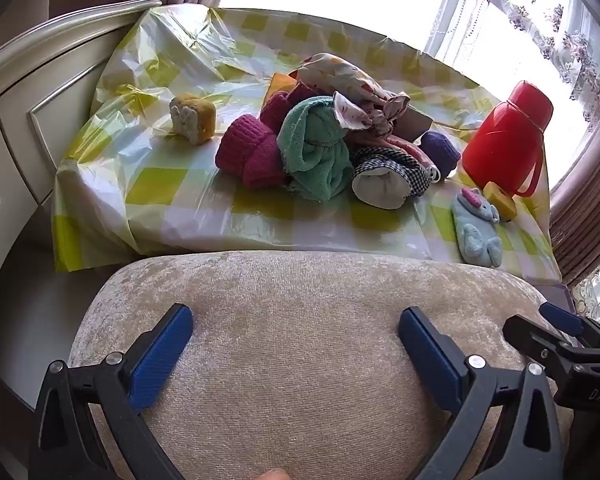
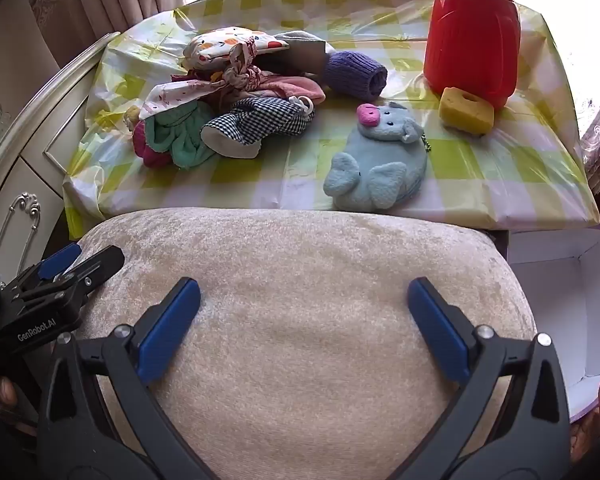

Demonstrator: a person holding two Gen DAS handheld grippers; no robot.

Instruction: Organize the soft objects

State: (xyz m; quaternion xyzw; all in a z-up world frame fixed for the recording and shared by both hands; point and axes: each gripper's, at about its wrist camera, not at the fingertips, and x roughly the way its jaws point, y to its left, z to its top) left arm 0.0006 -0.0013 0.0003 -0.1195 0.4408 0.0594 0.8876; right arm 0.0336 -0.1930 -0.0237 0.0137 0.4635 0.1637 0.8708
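On the checked worktop (image 1: 172,184), a yellow sponge (image 1: 193,119) is seen far left, then a pile of rolled cloths (image 1: 320,148), a blue plush pouch (image 2: 378,162) nearer right, and a red flask (image 2: 474,28) far right. Over the beige cushion (image 2: 300,320), the left gripper (image 1: 296,330) and right gripper (image 2: 304,300) are held with fingers spread, empty.

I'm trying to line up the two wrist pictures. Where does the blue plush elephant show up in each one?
Left wrist view: the blue plush elephant lies at the right, near the table's front edge.
Right wrist view: the same toy lies right of centre, near the front edge.
Shared landmark: the red thermos stands behind it, with a yellow sponge in between.
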